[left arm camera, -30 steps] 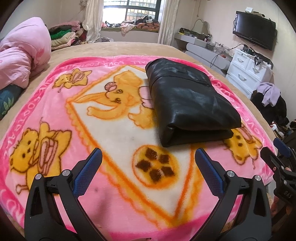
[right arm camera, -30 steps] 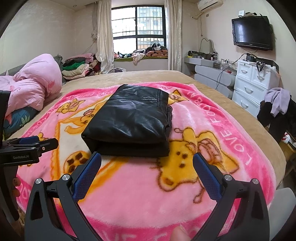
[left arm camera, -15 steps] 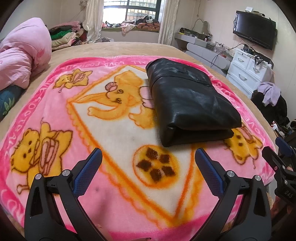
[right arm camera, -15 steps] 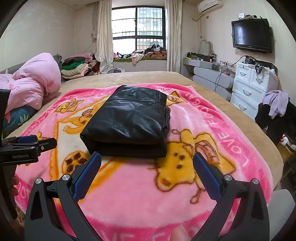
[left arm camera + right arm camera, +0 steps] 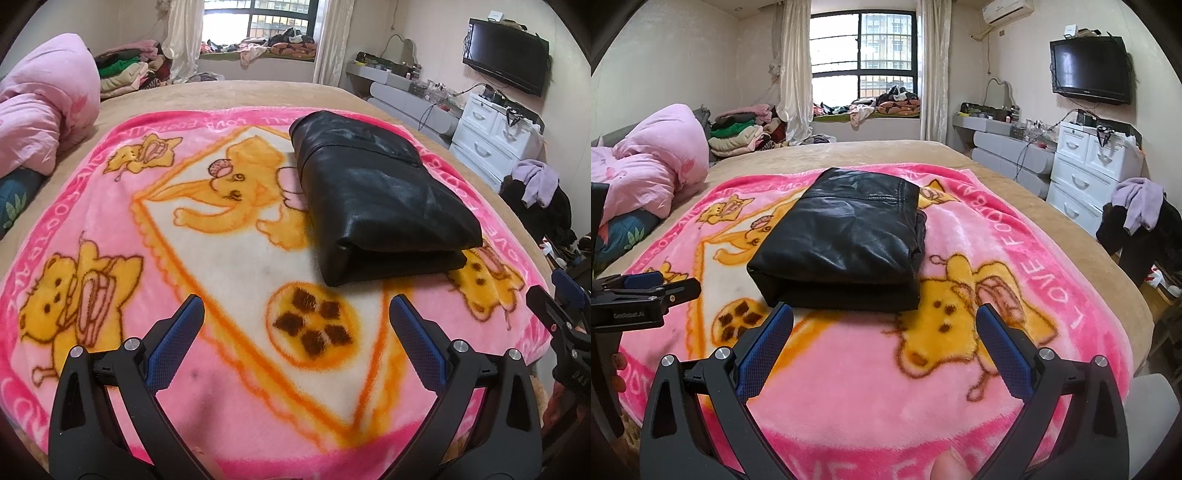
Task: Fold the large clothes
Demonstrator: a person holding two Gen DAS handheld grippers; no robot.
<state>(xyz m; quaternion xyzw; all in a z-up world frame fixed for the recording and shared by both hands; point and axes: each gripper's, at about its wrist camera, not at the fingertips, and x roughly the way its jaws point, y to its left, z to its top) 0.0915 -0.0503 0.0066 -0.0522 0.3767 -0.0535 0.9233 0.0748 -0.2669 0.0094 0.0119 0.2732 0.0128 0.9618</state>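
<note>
A black leather garment lies folded into a thick rectangle on a pink cartoon blanket; it also shows in the right wrist view. My left gripper is open and empty, held above the blanket's near edge, short of the garment and to its left. My right gripper is open and empty, just in front of the garment's near folded edge. Each gripper shows at the edge of the other's view: the right one and the left one.
The blanket covers a tan bed. A pink duvet is heaped at the left. White drawers, a pile of clothes and a wall TV stand at the right. Clothes are stacked by the window.
Both grippers have drawn back and risen slightly from the bed; the garment sits a little farther off and lies still. Both stay open.
</note>
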